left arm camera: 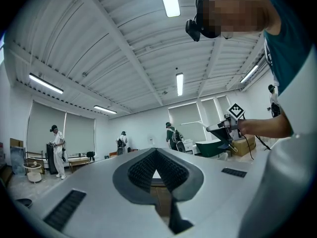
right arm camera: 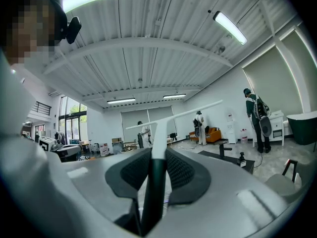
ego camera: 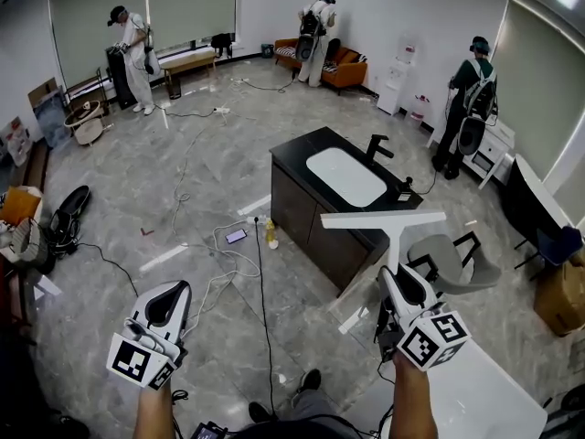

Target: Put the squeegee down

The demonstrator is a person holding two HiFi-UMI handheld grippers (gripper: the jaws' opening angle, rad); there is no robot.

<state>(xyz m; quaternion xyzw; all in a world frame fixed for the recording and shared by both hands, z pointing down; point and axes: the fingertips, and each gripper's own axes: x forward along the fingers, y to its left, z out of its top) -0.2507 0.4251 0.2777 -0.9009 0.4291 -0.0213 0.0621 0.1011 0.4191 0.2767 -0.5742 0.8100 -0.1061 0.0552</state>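
Our right gripper (ego camera: 396,280) clamps the white squeegee (ego camera: 382,219) by its handle. The blade is raised in the air, by the near edge of the black sink surface (ego camera: 291,158). Our left gripper (ego camera: 172,293) is closed and empty over open floor (ego camera: 137,199).

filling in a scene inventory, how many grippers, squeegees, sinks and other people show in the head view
grippers: 2, the left gripper and the right gripper
squeegee: 1, held in the right gripper
sink: 1
other people: 3
total: 7
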